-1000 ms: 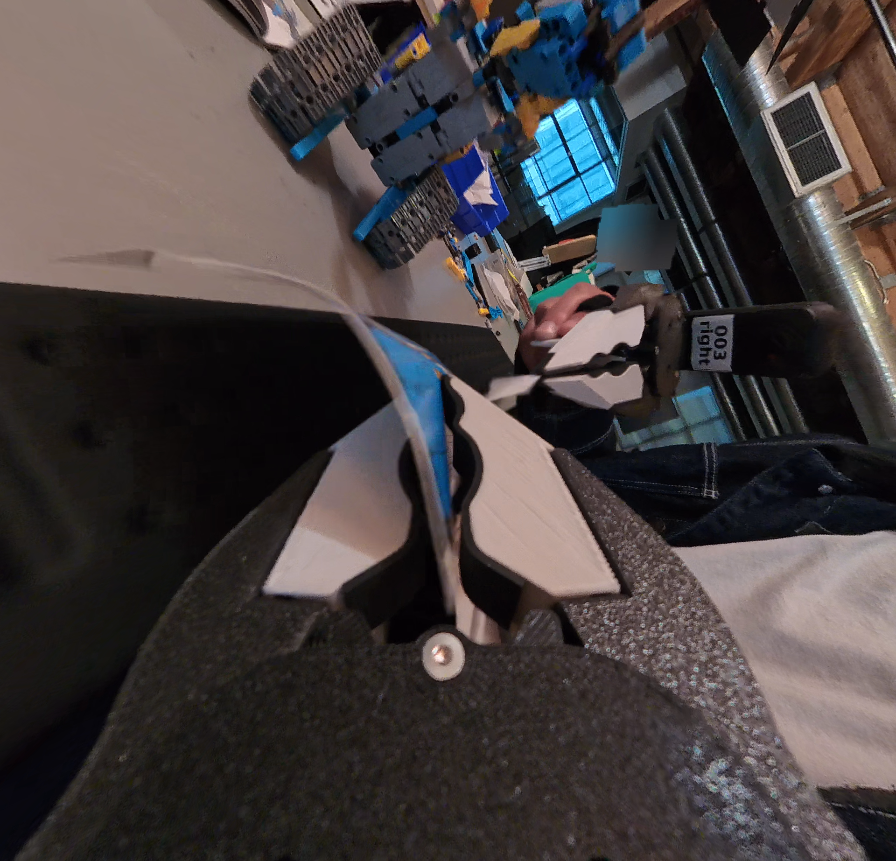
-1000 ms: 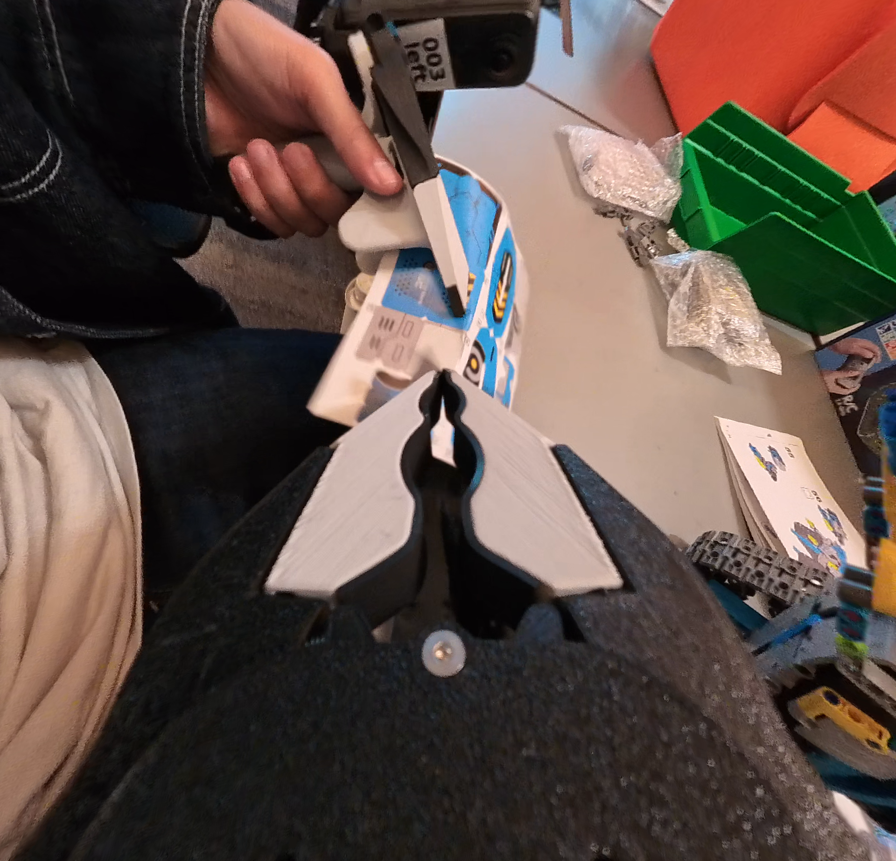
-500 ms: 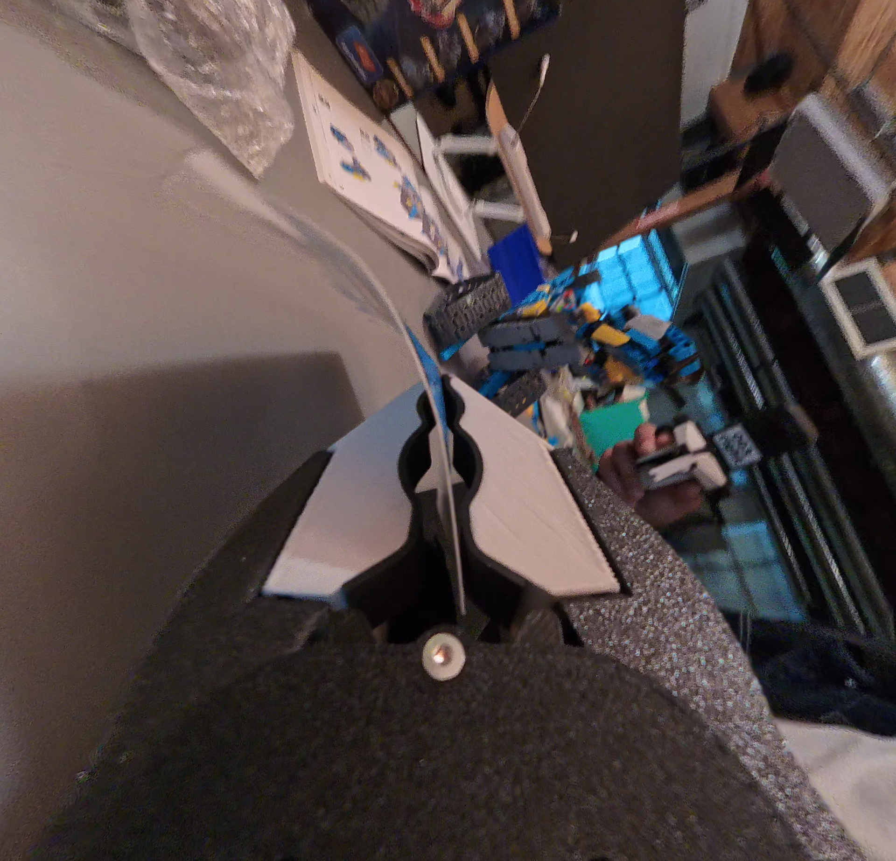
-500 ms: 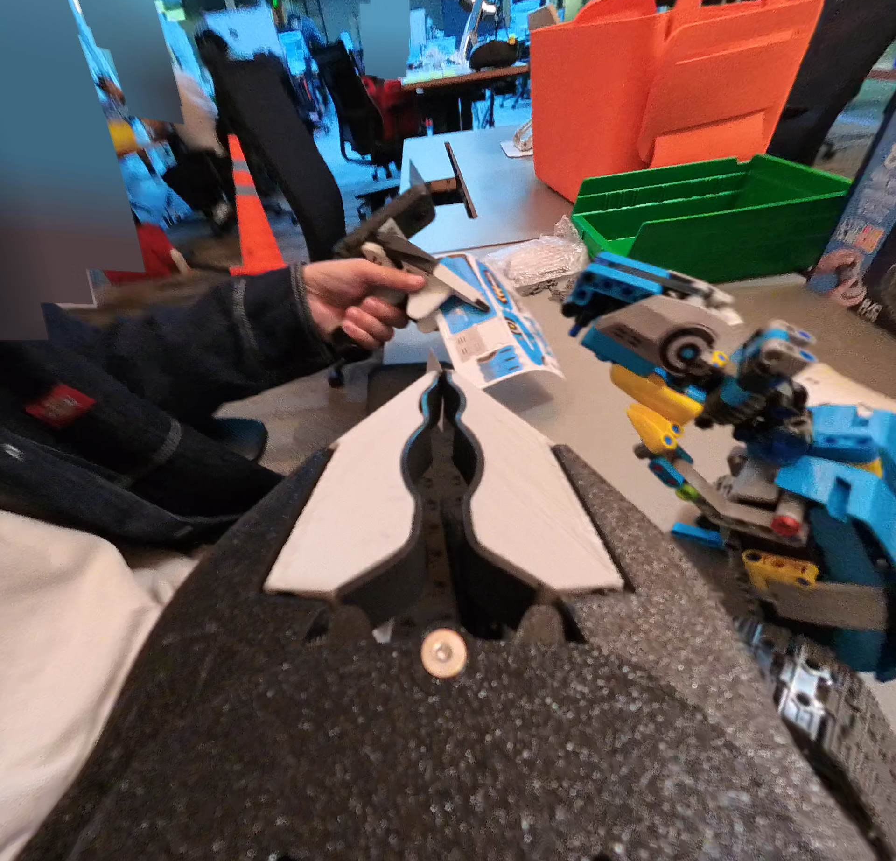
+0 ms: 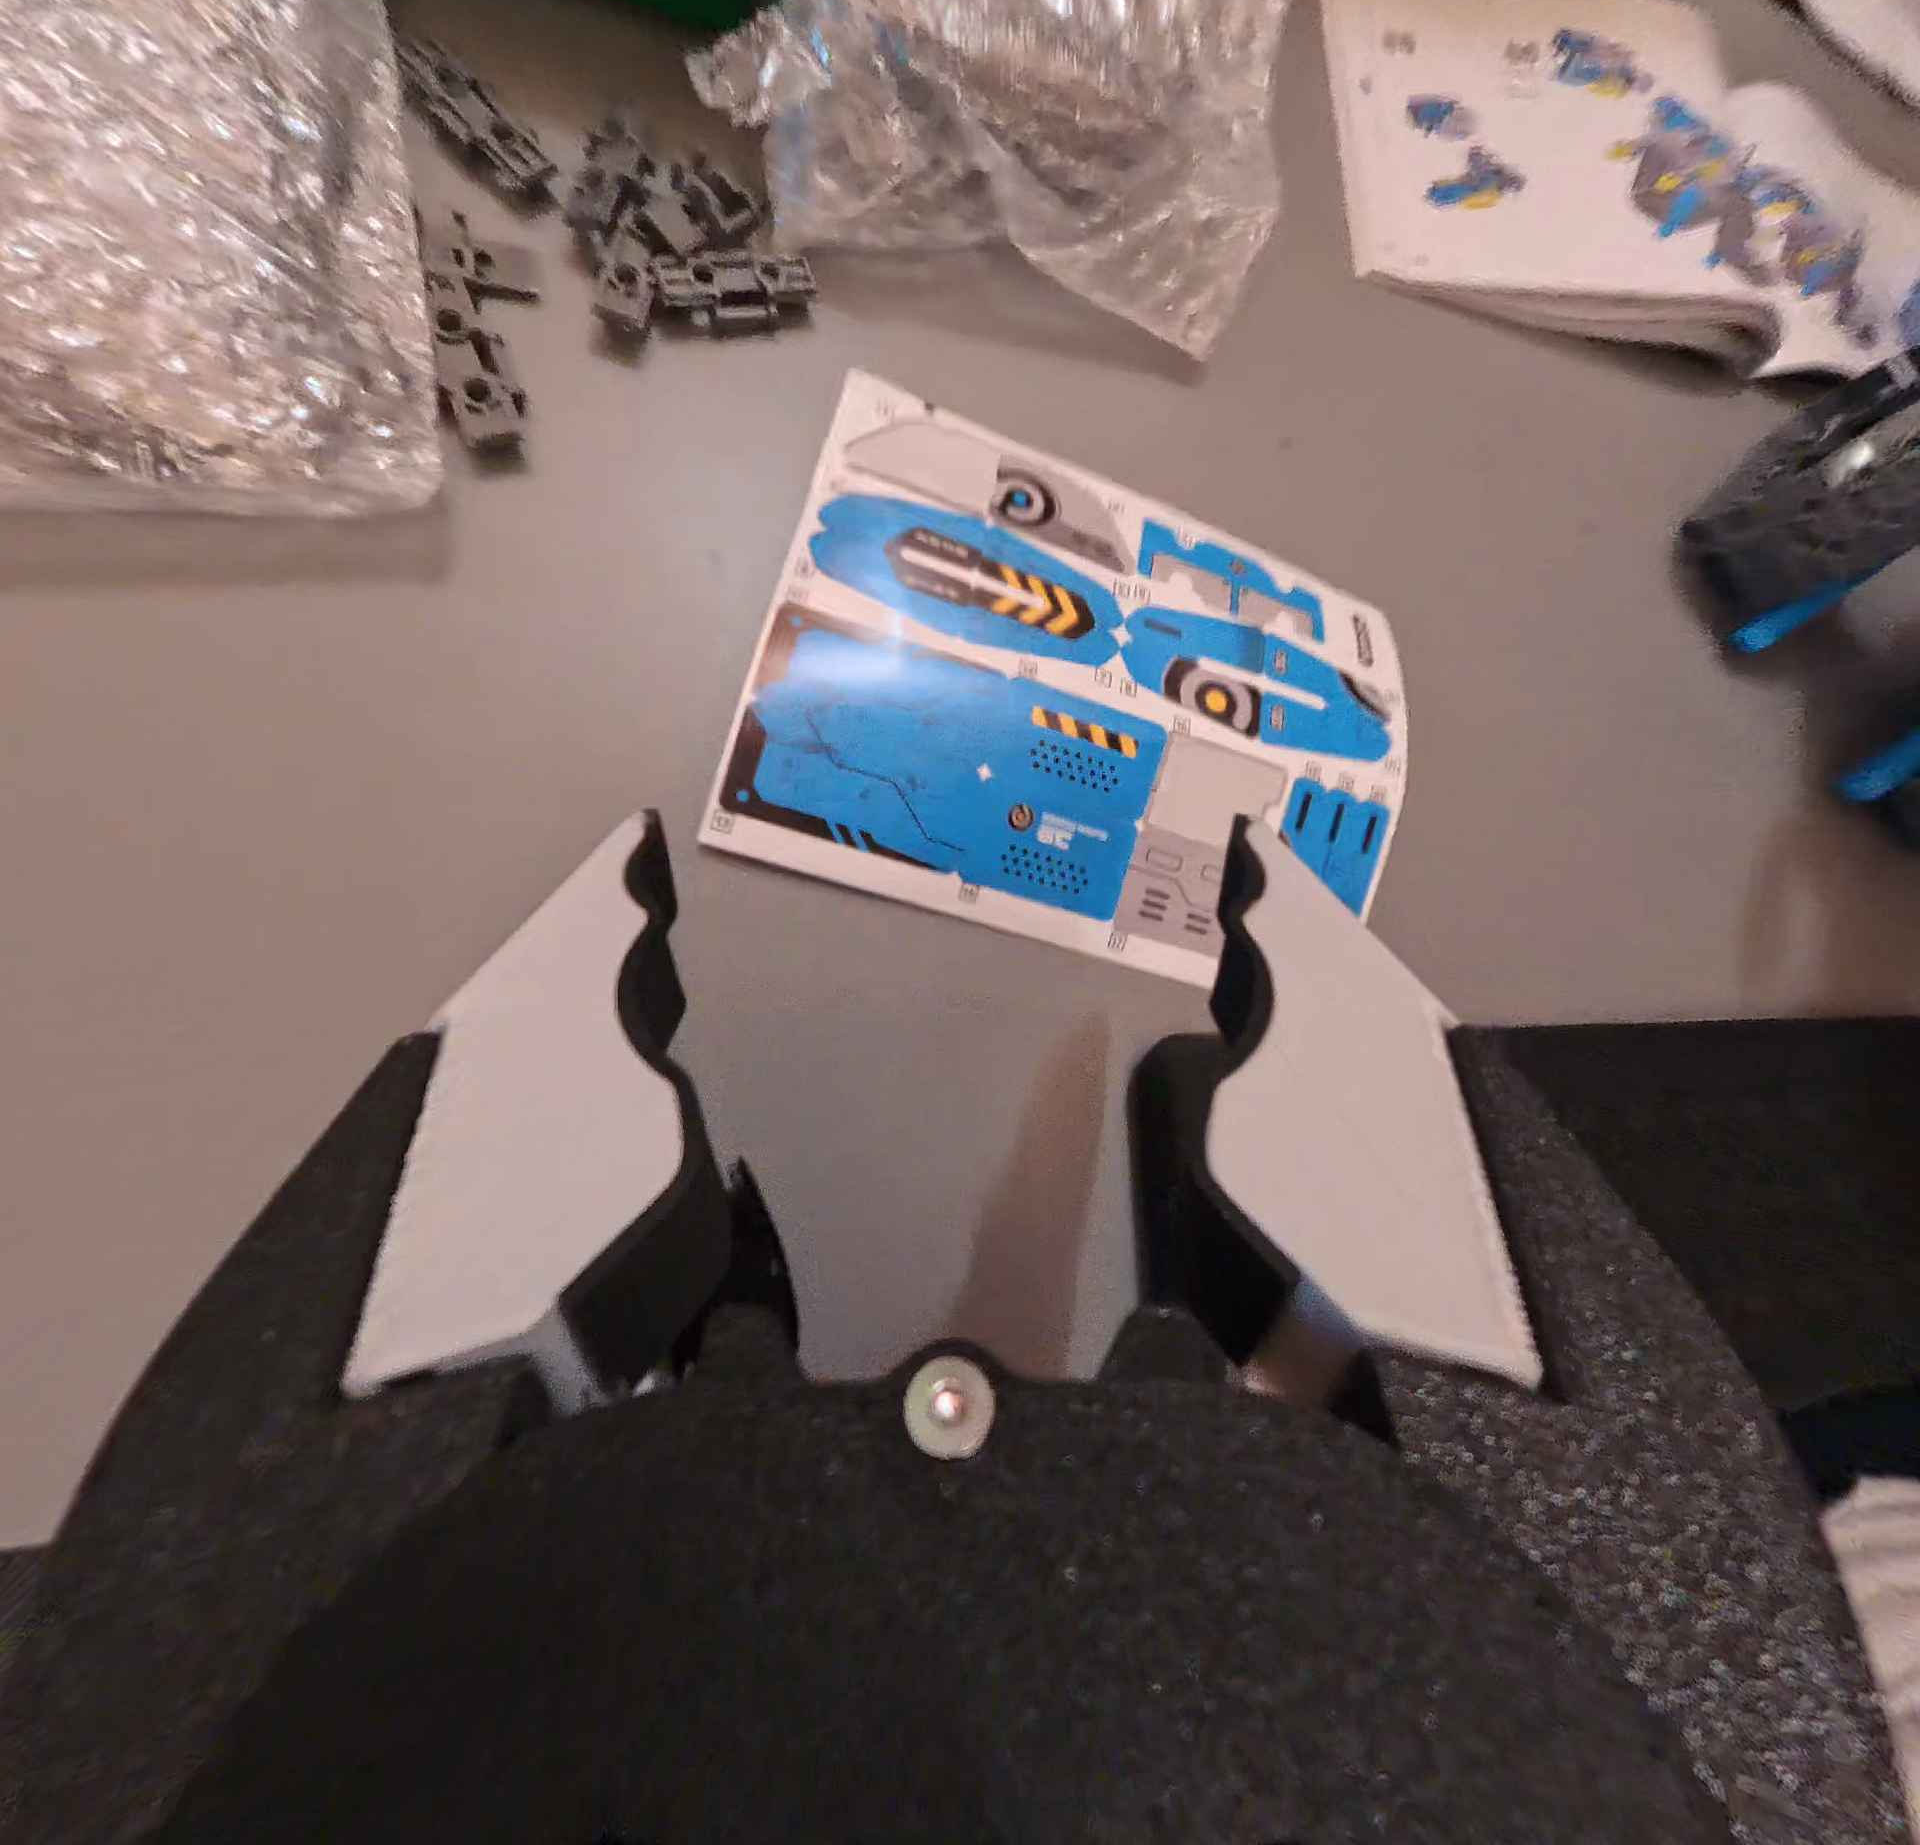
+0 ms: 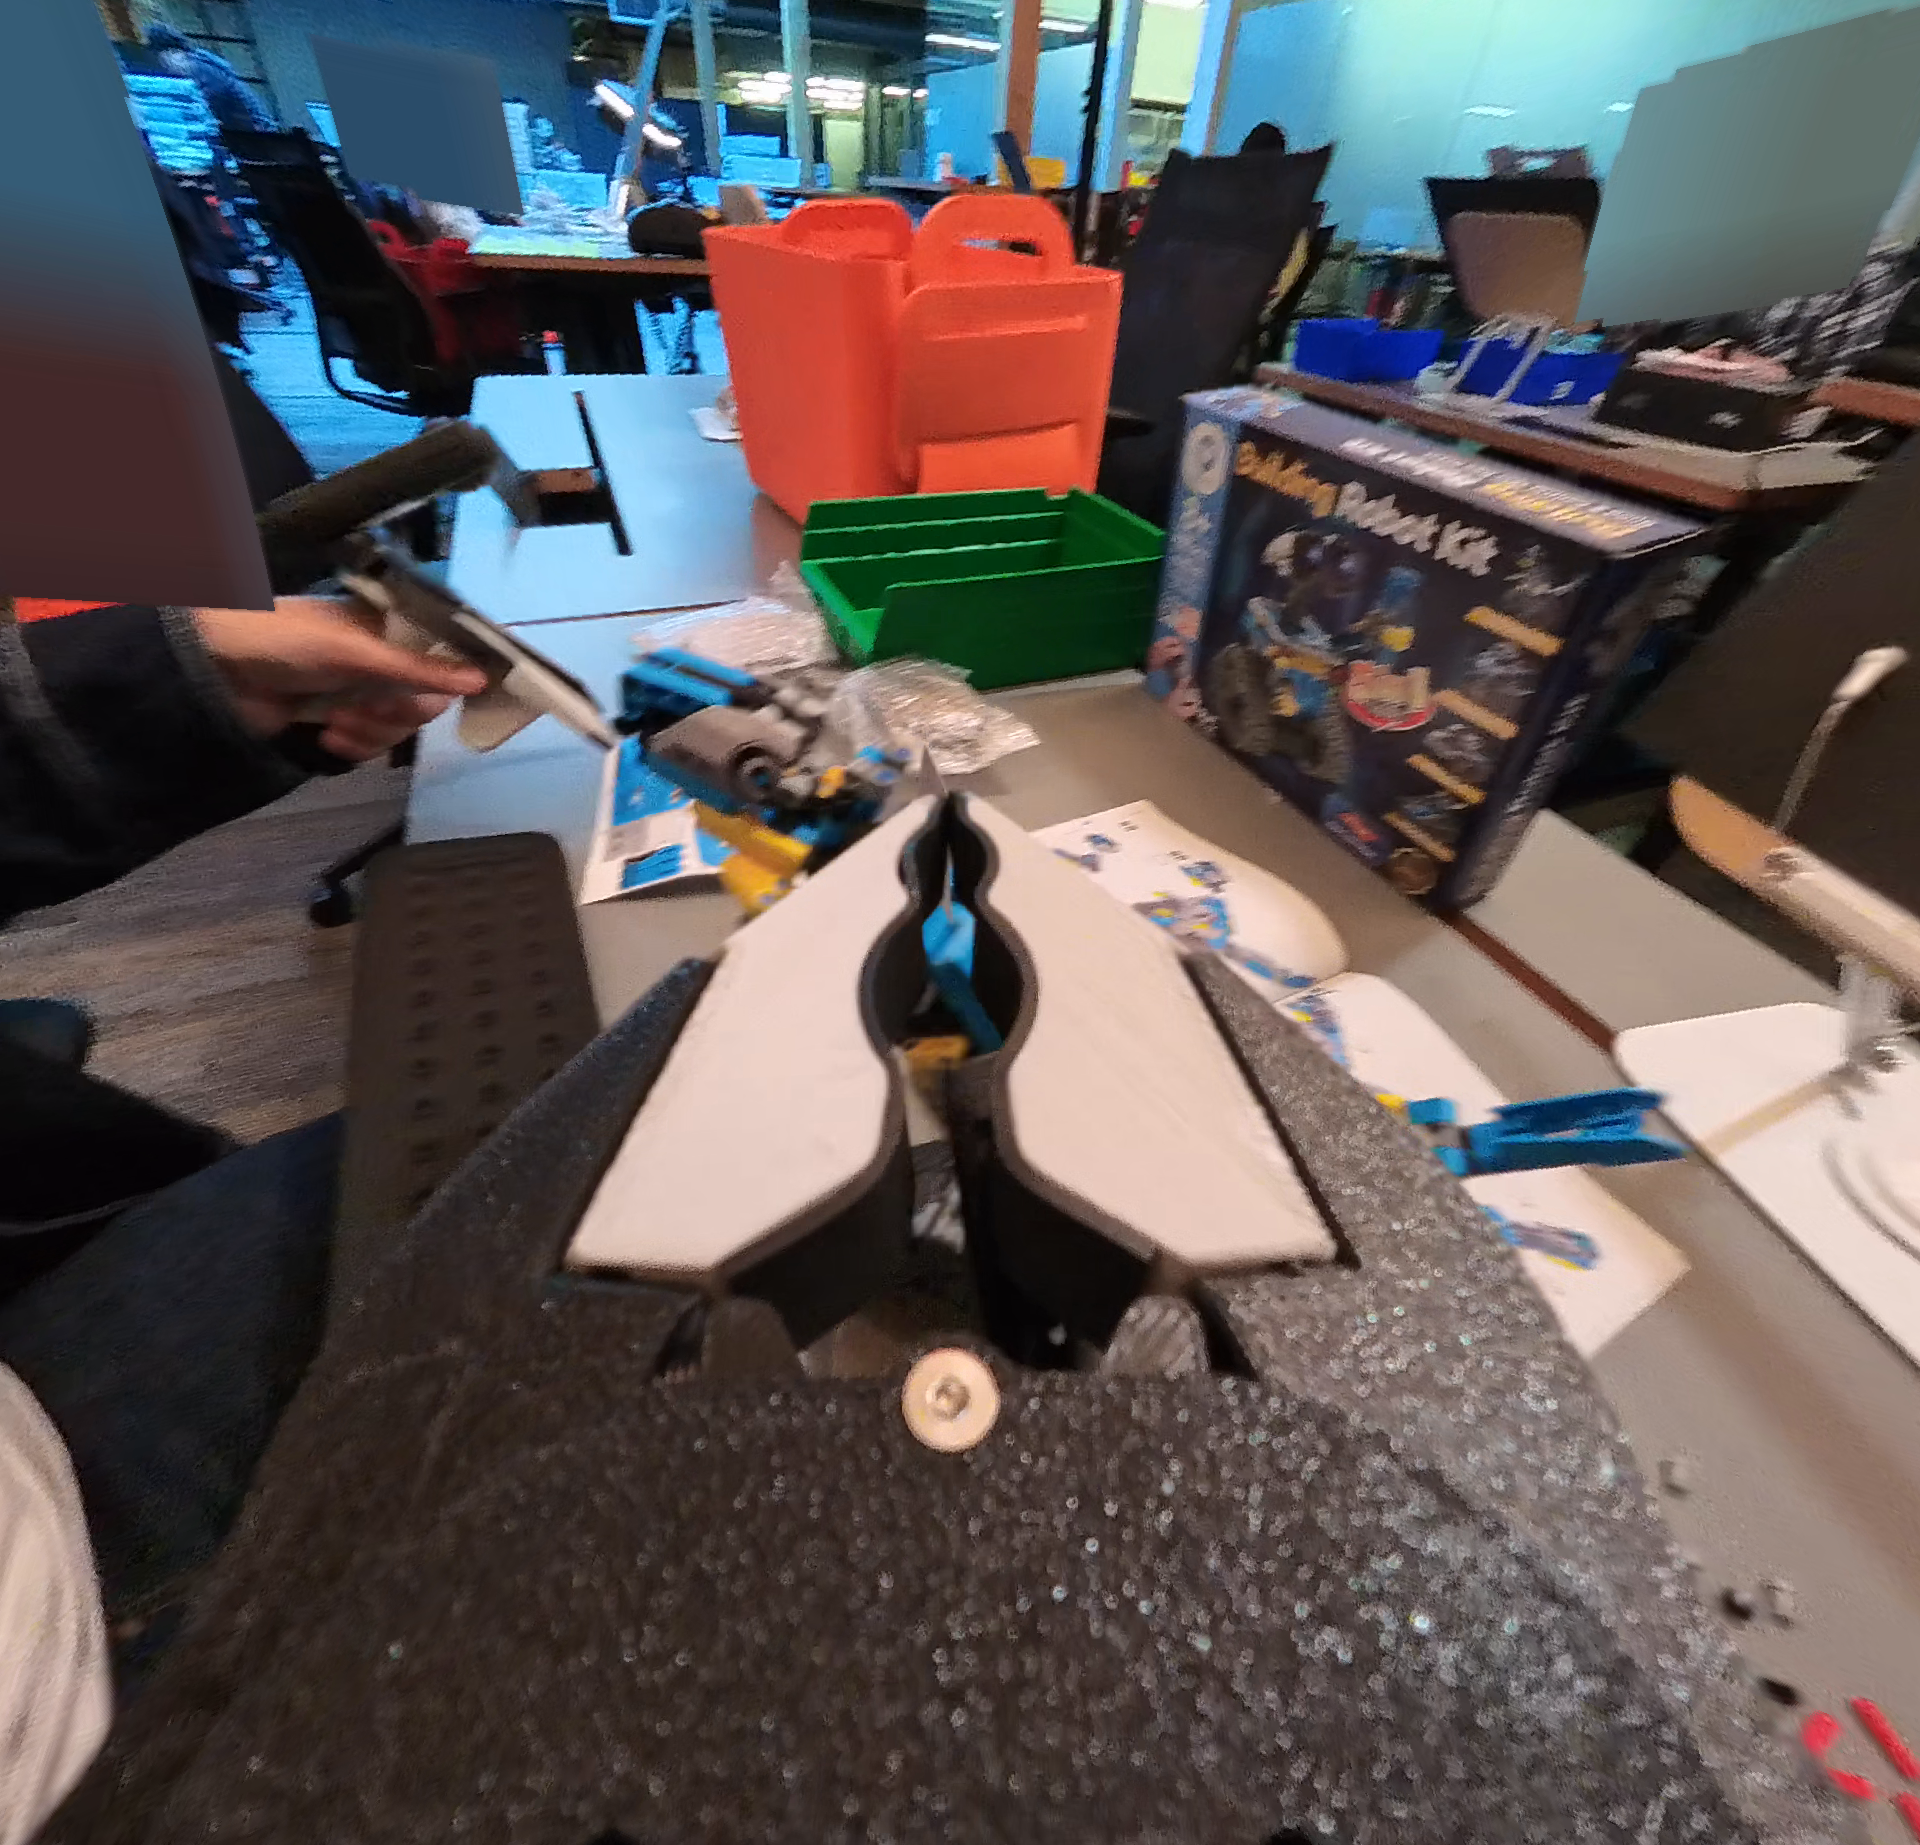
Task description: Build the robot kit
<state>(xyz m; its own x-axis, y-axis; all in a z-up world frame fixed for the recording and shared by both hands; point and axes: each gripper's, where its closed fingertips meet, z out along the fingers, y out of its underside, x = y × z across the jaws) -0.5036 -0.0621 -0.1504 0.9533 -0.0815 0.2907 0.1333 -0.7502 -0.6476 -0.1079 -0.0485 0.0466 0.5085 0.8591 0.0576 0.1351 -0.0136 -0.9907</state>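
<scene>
1. The left claw (image 5: 940, 839) is spread wide and holds nothing, hovering over the grey bench (image 5: 312, 756).
2. One blue sticker sheet (image 5: 1049, 694) lies flat at frame centre, just beyond the fingertips.
3. Two clear plastic bags (image 5: 187, 237) sit along the top.
4. The right claw (image 6: 951, 808) is clenched on a thin sticker piece (image 6: 949, 938), in front of one blue toy robot (image 6: 748, 746).

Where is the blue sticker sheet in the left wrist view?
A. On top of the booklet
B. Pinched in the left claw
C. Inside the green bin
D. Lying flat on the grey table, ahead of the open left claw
D: the sticker sheet lies flat on the grey table, just beyond the left claw, whose fingers stand wide apart and empty.
</scene>
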